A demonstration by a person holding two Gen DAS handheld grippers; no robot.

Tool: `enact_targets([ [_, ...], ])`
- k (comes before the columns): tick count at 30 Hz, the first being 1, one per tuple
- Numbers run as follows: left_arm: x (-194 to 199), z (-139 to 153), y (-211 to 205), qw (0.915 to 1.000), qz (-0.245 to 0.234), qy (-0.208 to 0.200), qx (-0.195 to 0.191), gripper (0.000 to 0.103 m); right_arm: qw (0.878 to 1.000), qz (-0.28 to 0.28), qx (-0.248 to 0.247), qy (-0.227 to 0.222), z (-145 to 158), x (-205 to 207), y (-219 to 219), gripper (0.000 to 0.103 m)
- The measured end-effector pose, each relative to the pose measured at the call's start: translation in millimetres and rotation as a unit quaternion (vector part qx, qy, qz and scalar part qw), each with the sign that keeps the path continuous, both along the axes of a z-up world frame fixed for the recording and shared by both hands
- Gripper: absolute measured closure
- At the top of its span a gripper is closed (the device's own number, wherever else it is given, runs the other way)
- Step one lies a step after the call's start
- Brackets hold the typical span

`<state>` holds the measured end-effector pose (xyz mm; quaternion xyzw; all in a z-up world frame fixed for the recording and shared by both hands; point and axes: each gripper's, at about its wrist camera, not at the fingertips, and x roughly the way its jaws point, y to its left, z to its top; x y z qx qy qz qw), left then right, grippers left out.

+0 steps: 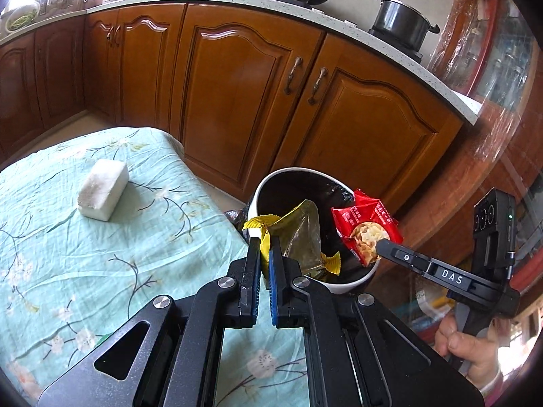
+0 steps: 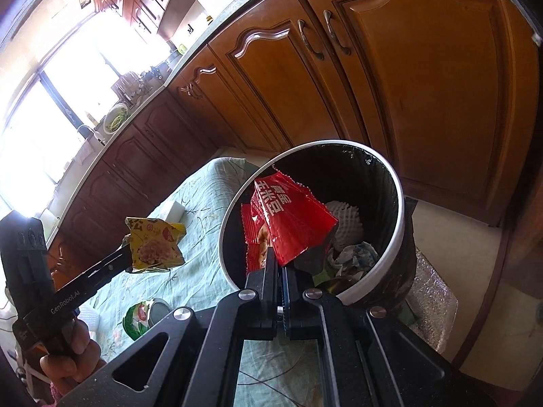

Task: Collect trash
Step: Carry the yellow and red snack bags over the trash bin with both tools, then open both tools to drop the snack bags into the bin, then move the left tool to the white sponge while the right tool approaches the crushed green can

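A white-rimmed bin (image 1: 288,171) with a black liner stands beside the table's right edge. My left gripper (image 1: 264,247) is shut on a yellow snack wrapper (image 1: 300,234), held at the bin's near rim. My right gripper (image 1: 380,247) is shut on a red snack wrapper (image 1: 366,225), which hangs over the bin's right side. In the right wrist view the right gripper (image 2: 278,259) pinches the red wrapper (image 2: 292,224) above the bin (image 2: 402,203). There the left gripper (image 2: 127,254) holds the yellow wrapper (image 2: 156,244) over the table, left of the bin. White foam netting (image 2: 346,220) and crumpled paper (image 2: 356,254) lie inside the bin.
The table (image 1: 85,254) wears a pale green floral cloth. On it rest a white foam block (image 1: 103,190) and a green and white cup (image 2: 146,315). Wooden cabinets (image 1: 258,95) under a counter run close behind the bin. A pot (image 1: 404,20) sits on the counter.
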<state>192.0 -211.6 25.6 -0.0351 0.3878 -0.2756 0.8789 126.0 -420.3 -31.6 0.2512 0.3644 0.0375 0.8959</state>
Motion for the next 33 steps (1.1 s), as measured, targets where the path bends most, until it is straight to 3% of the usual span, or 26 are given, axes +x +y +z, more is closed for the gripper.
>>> enact_targets([
  [19,30,-17,-77,0.9977,-0.039,0.014,0.053,0.099,0.999,0.005,-0.021,0.026,-7,25,-21,0.100],
  [24,41,-24,-91,0.9969,-0.041,0.024,0.063,0.098,0.999,0.007,-0.027,0.038,-11,33,-24,0.090],
  [25,43,-26,-94,0.9966,-0.042,0.029,0.065,0.095,0.999,0.006,-0.026,0.040,-12,34,-25,0.086],
  [27,44,-28,-97,0.9964,-0.043,0.037,0.063,0.079,0.999,0.004,-0.023,0.037,-13,33,-26,0.071],
  [28,45,-29,-97,0.9965,-0.041,0.037,0.063,0.064,0.999,0.003,-0.021,0.034,-14,31,-26,0.070],
  [29,44,-28,-96,0.9968,-0.038,0.034,0.062,0.056,0.999,0.003,-0.019,0.030,-14,29,-26,0.069],
  [33,40,-28,-86,0.9974,-0.036,0.032,0.054,0.055,1.000,0.000,-0.010,0.011,-13,18,-25,0.059],
])
